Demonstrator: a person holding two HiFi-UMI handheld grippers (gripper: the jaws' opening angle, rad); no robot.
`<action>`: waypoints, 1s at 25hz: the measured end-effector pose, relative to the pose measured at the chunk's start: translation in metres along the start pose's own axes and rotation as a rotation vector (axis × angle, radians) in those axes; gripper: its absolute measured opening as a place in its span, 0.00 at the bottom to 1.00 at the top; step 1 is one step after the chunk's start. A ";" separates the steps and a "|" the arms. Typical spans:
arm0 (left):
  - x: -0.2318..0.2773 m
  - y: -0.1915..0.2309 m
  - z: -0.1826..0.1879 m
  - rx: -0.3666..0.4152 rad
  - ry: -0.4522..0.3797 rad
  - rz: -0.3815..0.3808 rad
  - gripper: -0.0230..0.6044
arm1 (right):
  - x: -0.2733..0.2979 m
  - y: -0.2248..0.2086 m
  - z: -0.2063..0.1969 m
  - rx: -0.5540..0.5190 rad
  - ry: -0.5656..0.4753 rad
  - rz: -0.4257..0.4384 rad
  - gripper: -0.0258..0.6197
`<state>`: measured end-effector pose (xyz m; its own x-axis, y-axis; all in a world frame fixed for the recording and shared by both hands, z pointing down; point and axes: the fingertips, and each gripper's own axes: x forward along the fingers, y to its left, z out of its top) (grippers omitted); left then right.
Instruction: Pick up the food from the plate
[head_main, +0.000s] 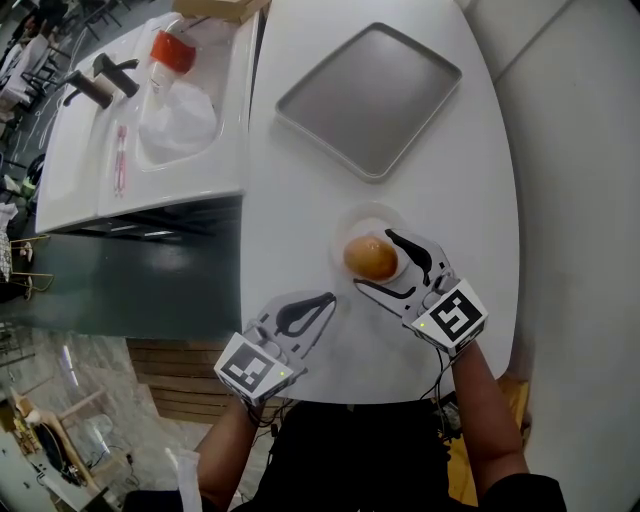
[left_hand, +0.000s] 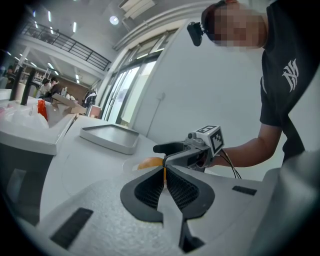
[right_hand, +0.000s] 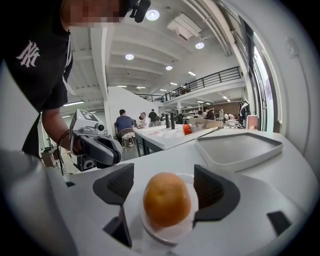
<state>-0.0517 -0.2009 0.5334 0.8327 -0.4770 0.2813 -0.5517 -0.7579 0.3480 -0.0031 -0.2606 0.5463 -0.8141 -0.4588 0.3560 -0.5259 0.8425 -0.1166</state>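
Lowest in the head view, two forearms reach up from the bottom edge. The left gripper (head_main: 326, 299) sits at lower centre with its jaws together, over the white table (head_main: 300, 150) and just left of the plate. The right gripper (head_main: 374, 260) has its jaws apart, one on each side of the bun (head_main: 371, 257). The bun is round, golden-brown and smooth, and it lies on a small white plate (head_main: 368, 217) right of centre. A grey tray (head_main: 368, 98) lies well apart at the top of the frame.

Closest in the left gripper view are the left gripper's (left_hand: 164, 172) own dark ribbed pads, pressed together with nothing between them. Just above their tips a sliver of the bun (left_hand: 149, 162) shows orange. The right gripper (left_hand: 162, 154) reaches in from the right around it. The tray (left_hand: 111, 137) lies at middle left.

Nearest in the right gripper view, the right gripper (right_hand: 167, 187) stands wide, and the bun (right_hand: 167, 200) fills the gap at lower centre. A little space shows at each pad. It looks egg-shaped, with a matte orange-brown crust that is paler at the top, and it rests on the glossy plate (right_hand: 165, 236). The left gripper (right_hand: 107, 150) is at middle left and the tray (right_hand: 237, 150) at right.
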 end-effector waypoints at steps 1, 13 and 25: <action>0.001 0.001 -0.001 0.002 0.002 0.002 0.05 | 0.001 -0.001 -0.003 0.003 0.008 -0.002 0.55; 0.015 0.015 -0.001 -0.012 -0.001 0.016 0.05 | 0.014 -0.005 -0.024 -0.002 0.067 0.011 0.55; 0.020 0.013 -0.014 -0.029 0.010 -0.007 0.05 | 0.023 -0.009 -0.030 -0.030 0.083 0.010 0.55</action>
<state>-0.0426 -0.2142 0.5556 0.8362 -0.4667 0.2879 -0.5469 -0.7483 0.3754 -0.0101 -0.2704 0.5830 -0.7954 -0.4264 0.4307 -0.5090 0.8557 -0.0928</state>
